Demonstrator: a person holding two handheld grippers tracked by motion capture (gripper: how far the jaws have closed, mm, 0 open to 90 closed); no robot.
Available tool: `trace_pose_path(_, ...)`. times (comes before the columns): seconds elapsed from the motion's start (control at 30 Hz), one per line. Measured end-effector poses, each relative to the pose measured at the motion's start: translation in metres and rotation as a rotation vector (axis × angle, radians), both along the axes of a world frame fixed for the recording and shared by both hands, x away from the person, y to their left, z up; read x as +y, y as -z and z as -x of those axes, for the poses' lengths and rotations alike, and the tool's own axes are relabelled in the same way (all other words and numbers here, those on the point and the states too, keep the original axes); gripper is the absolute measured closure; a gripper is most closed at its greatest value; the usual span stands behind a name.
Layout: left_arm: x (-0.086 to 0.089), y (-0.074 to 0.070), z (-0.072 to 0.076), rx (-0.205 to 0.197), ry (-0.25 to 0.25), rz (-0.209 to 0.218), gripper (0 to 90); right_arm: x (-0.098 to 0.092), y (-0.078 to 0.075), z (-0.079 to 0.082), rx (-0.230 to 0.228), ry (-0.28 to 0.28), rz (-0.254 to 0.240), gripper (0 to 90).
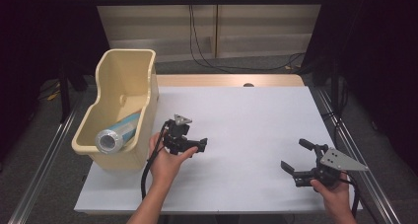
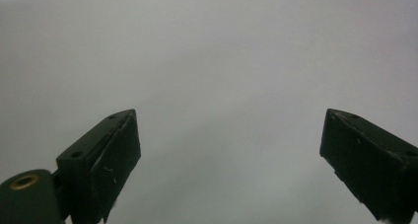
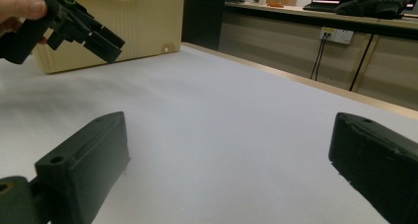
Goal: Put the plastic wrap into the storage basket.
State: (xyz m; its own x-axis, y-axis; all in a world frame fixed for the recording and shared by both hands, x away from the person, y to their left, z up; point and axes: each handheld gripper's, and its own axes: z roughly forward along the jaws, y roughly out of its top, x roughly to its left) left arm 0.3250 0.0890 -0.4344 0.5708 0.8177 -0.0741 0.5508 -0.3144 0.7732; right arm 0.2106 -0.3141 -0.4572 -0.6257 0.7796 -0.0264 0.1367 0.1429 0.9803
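At the worktop's left edge the cream bin [image 1: 123,86] holds the foil roll [image 1: 116,135] against its near wall. Just beside it my left gripper [image 1: 197,146] gapes wide, empty. Near the front right corner my right gripper [image 1: 296,157] spreads wide, holding nothing.
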Motion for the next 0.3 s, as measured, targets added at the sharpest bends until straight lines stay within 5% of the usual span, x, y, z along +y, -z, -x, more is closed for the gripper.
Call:
trace_pose_path(0.13, 0.004, 0.007, 0.012, -0.171, -0.025, 0.028, 8.2, -0.001, 0.000, 0.000, -0.001, 0.001, -0.001, 1.2)
trace_pose_path(0.3, 0.007, 0.014, 0.019, -0.231, -0.044, 0.098, 7.7, 0.000, 0.001, -0.001, 0.001, -0.001, 0.002, 1.2)
